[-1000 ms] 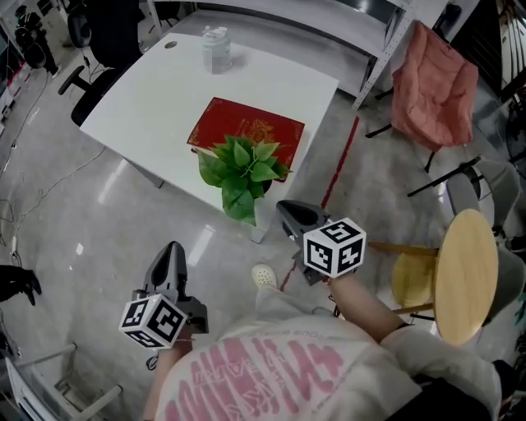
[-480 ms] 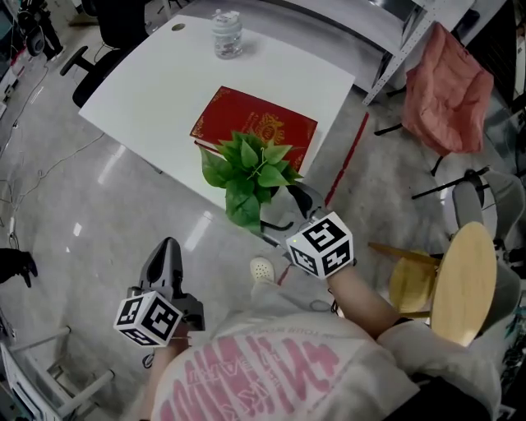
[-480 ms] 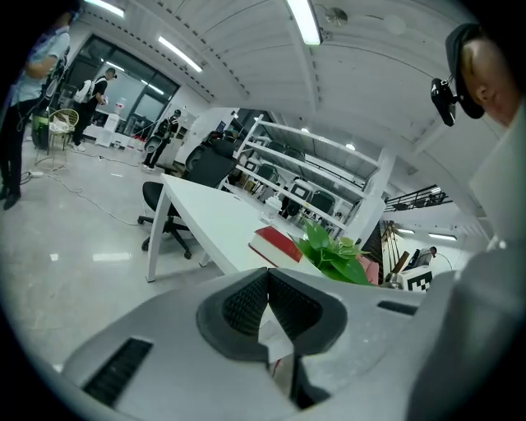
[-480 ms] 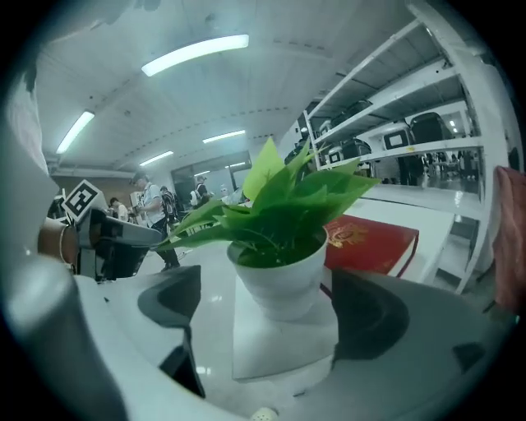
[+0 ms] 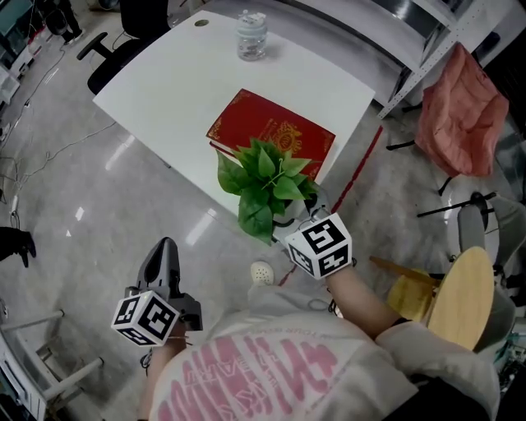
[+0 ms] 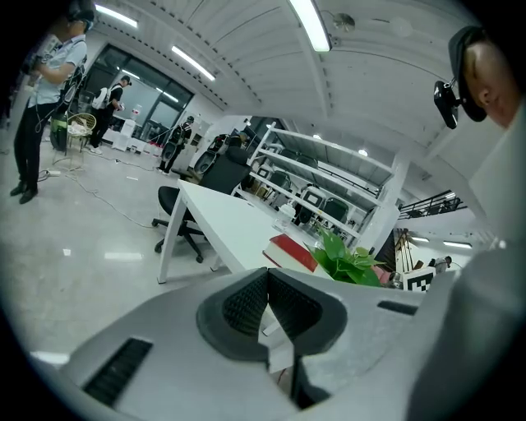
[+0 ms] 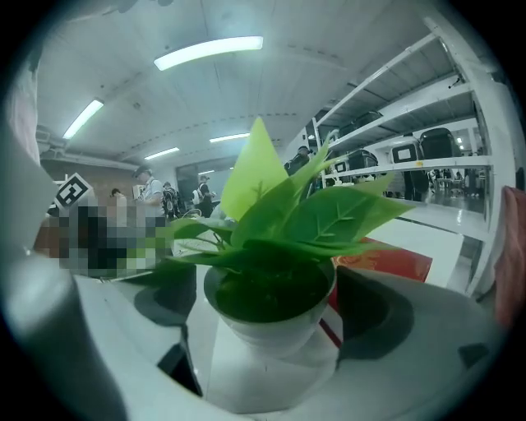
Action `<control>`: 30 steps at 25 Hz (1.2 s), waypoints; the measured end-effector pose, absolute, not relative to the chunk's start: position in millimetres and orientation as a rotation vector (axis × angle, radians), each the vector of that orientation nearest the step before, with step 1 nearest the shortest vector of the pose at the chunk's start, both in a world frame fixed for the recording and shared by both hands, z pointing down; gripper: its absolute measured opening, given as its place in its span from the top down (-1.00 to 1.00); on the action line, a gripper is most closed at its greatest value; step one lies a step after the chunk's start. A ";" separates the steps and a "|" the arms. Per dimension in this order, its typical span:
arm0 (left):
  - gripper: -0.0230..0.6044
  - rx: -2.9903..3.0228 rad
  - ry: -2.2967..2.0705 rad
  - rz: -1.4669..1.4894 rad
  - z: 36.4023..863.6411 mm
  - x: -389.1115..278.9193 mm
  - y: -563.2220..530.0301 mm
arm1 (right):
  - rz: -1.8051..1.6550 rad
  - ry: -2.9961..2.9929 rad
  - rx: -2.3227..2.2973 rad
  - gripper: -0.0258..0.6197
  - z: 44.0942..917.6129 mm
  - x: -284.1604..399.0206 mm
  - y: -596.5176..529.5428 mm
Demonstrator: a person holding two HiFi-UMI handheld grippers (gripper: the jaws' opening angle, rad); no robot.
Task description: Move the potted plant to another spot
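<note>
Floor [image 5: 99, 189]: glossy pale grey, reflecting the overhead lights; a red tape line [image 5: 362, 168] runs across it beside the worktop.
Worktop [image 5: 181, 82]: white, rounded corners, on white legs.
Office chair [image 5: 107, 62]: black, on castors, at the worktop's far left side.
Shelving [image 5: 429, 53]: white metal uprights and shelves behind the worktop.
Pink cloth [image 5: 460, 107]: draped over a dark frame, at right.
Round wooden top [image 5: 460, 300]: light wood, near right.
Ceiling: white, with long strip lights [image 6: 311, 25].
People [image 6: 37, 99]: standing at a distance in the open hall.
</note>
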State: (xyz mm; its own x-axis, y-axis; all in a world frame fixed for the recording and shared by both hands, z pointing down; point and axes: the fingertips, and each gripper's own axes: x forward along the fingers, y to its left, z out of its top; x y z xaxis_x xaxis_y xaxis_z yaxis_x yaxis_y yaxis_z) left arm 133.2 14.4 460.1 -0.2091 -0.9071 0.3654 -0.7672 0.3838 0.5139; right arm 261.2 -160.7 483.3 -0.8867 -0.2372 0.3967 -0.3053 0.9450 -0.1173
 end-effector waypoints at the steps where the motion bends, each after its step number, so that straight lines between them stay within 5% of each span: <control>1: 0.92 1.426 -2.033 -0.292 459.5 131.8 14.1 | 0.246 -2.718 0.390 -0.71 482.8 258.7 -162.8; 30: 0.92 1.374 -2.106 -0.396 452.2 112.8 -27.4 | 0.285 -2.677 0.156 -0.71 477.9 216.9 -179.0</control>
State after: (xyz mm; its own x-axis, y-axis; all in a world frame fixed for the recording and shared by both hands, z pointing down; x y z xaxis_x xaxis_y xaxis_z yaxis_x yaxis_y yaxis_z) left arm 112.8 -27.4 452.2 -0.2953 -0.9033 0.3112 -0.7287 0.4236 0.5381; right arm 216.9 -179.0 477.9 -0.8962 -0.0635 0.4392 -0.1546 0.9724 -0.1749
